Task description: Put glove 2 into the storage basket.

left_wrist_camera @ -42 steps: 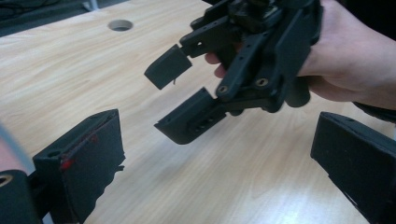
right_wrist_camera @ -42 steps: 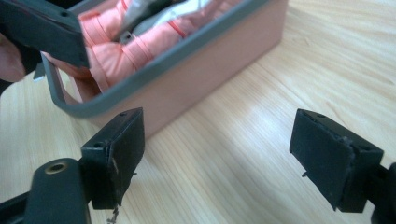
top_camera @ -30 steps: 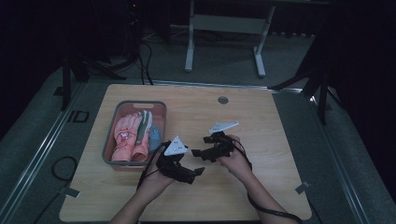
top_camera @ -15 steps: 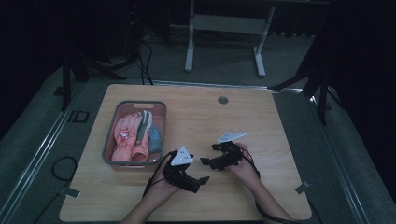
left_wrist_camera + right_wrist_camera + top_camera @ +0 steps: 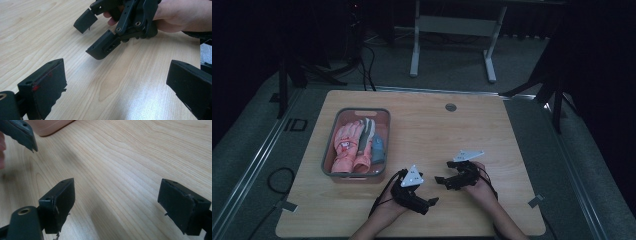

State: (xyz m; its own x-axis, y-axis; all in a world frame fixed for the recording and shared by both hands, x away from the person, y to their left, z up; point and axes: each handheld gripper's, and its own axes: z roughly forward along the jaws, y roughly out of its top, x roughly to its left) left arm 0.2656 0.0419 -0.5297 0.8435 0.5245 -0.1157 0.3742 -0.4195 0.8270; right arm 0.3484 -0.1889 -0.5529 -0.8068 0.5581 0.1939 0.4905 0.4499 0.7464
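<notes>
**High view: gloves sit in the basket, both tools idle and empty**

High view shows a grey-rimmed pink basket point(image 5: 328, 150) on the left part of the wooden counter point(image 5: 492, 135). Inside it lie a pair of pink gloves point(image 5: 346, 150), a grey-and-white glove point(image 5: 367, 134) and a bluish item point(image 5: 377, 146) that is too small to name for certain. All of them rest within the basket's walls, and nothing lies loose on the counter.

The left tool point(image 5: 430, 203) rests low near the counter's front edge, just right of the basket's near corner. The right tool point(image 5: 439, 181) sits just beside it, tips pointing toward the left one. In the left gripper view the left tool point(image 5: 116, 85) has its jaws spread wide over bare wood, with the right tool point(image 5: 91, 37) ahead of it, also parted and empty. The right gripper view confirms the right tool point(image 5: 116, 200) is spread with nothing between the jaws.

Judging by this layout, the gathering of gloves into the basket looks finished, or nearly so: neither tool carries anything, and no glove waits outside. What remains, if anything, is at most tidying the pile.
</notes>
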